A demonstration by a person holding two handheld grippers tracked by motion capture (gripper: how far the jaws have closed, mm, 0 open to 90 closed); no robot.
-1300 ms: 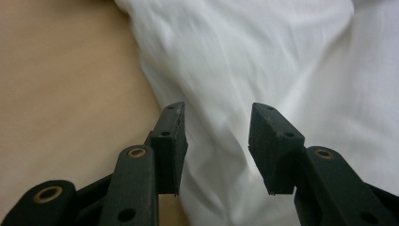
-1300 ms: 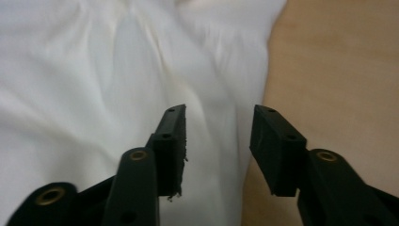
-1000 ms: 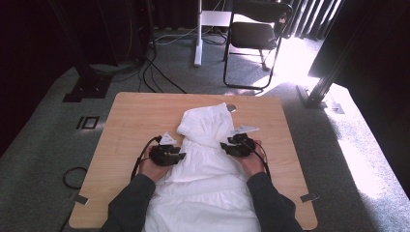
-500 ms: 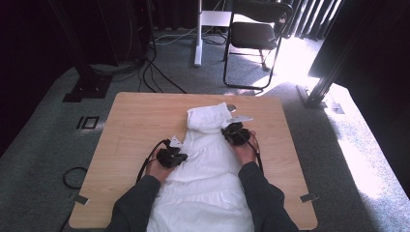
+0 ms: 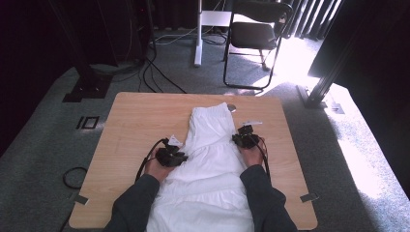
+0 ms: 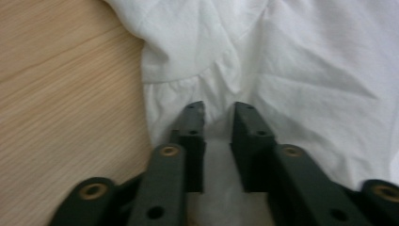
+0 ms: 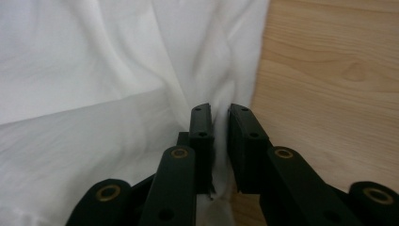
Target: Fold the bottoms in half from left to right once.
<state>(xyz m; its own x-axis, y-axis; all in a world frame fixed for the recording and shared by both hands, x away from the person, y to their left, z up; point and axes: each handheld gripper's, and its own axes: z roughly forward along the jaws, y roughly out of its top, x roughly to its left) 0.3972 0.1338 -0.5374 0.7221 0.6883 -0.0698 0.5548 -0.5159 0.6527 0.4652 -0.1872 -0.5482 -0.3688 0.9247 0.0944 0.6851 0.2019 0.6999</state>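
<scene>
A white garment (image 5: 212,159) lies lengthwise down the middle of the wooden table (image 5: 140,121), its far end folded narrow. My left gripper (image 5: 181,155) rests at the garment's left edge. In the left gripper view its jaws (image 6: 219,110) stand apart over the white garment (image 6: 306,70); they have just been opening, with cloth lying between them and not pinched. My right gripper (image 5: 241,140) sits at the garment's right edge. Its jaws (image 7: 220,113) have just been opening to a narrow gap, and a fold of the garment (image 7: 94,70) runs into that gap.
A small white tag (image 5: 251,123) lies on the table just beyond the right gripper, and a small grey round thing (image 5: 232,107) by the garment's far end. Bare wood flanks the garment. A chair (image 5: 256,38) and cables (image 5: 159,77) are on the floor behind.
The right gripper went up to the garment's far end, then came back toward the person along the right edge. The garment's far end is now folded narrower. The left gripper barely moved.
</scene>
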